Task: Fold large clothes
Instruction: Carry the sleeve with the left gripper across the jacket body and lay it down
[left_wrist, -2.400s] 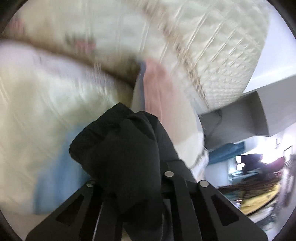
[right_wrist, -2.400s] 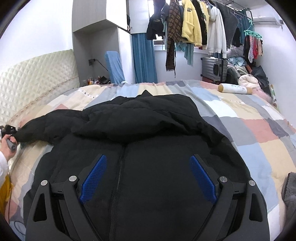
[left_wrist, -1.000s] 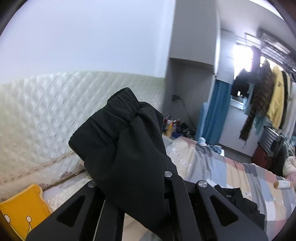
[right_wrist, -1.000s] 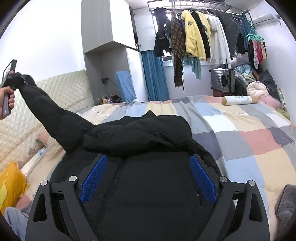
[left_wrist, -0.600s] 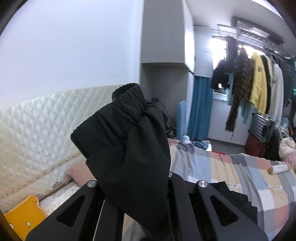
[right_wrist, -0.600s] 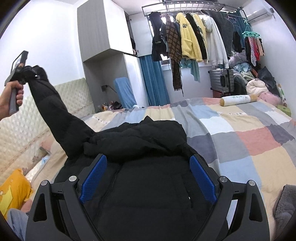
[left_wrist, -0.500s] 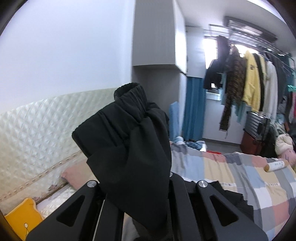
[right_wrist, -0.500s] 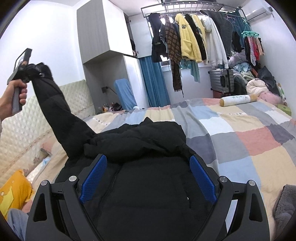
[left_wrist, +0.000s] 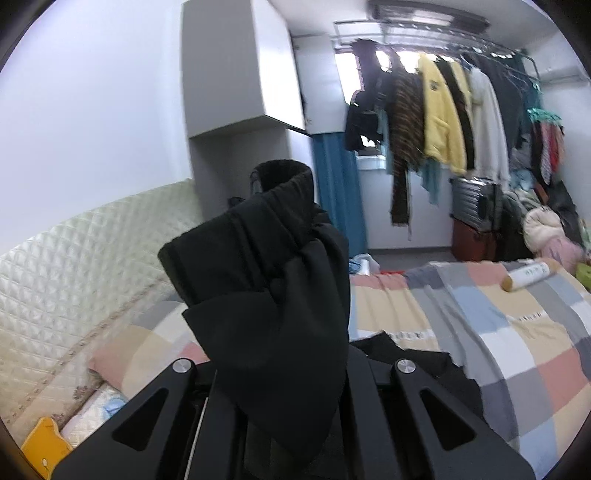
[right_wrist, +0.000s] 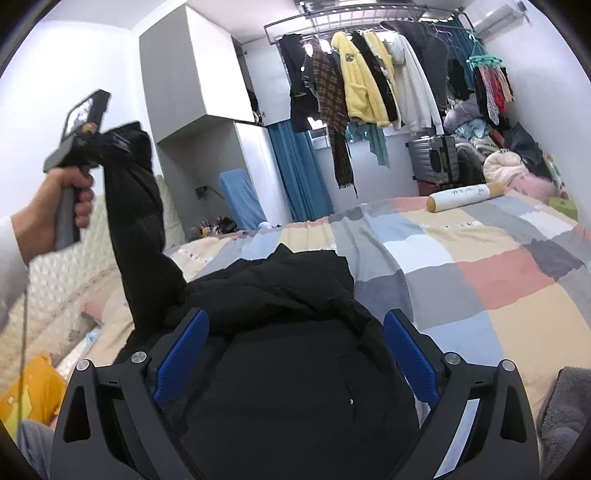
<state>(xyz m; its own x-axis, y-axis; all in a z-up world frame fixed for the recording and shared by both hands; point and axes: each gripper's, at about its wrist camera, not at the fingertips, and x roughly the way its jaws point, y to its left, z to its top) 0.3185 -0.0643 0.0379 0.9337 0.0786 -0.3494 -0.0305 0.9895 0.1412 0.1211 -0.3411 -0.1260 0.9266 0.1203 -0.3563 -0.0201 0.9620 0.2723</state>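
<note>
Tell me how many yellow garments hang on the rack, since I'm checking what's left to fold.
2 for certain: a yellow fleece jacket left of centre on the clothes rack, and a paler yellow one just right of it. Others may hide between the dark coats.

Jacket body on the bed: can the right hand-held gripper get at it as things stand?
Probably yes. The right hand-held gripper is open right over the jacket body, with nothing between them. The left hand-held gripper holds only the sleeve, raised off to the side.
</note>
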